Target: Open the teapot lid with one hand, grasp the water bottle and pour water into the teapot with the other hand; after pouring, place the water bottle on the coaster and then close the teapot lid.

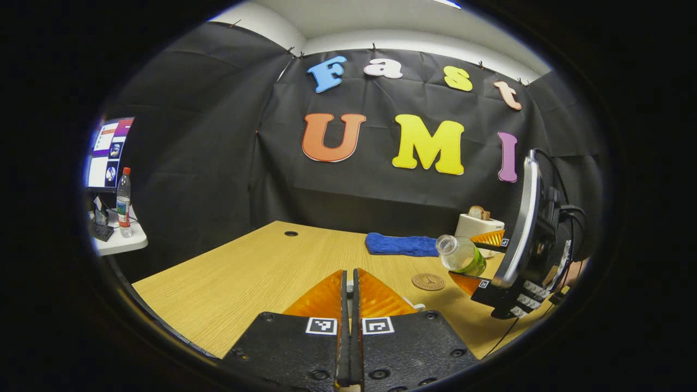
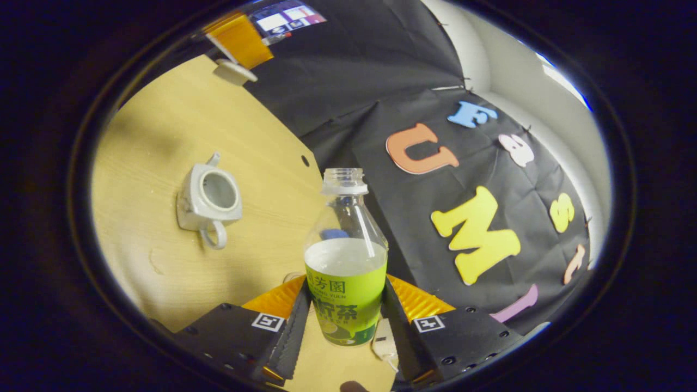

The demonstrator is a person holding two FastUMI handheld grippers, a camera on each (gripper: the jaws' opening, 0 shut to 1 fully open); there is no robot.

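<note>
Above the pale wooden worktop point(image 2: 163, 136), your right claw point(image 2: 343, 318) squeezed the clear green-labelled water bottle point(image 2: 347, 261), tipped toward the open white teapot point(image 2: 209, 200); your left claw point(image 1: 351, 296) was clenched, holding its small white lid point(image 2: 235, 71) clear.

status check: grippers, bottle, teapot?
Right hand-held gripper shut on uncapped water bottle, tilted in the air. Left hand-held gripper holds the lid. Teapot open on table. Coaster bare.

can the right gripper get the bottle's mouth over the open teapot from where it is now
Probably yes. The right gripper is shut on the uncapped water bottle, the teapot stands open on the table, and the left gripper holds the lid off to the far side, so nothing blocks the way.
</note>
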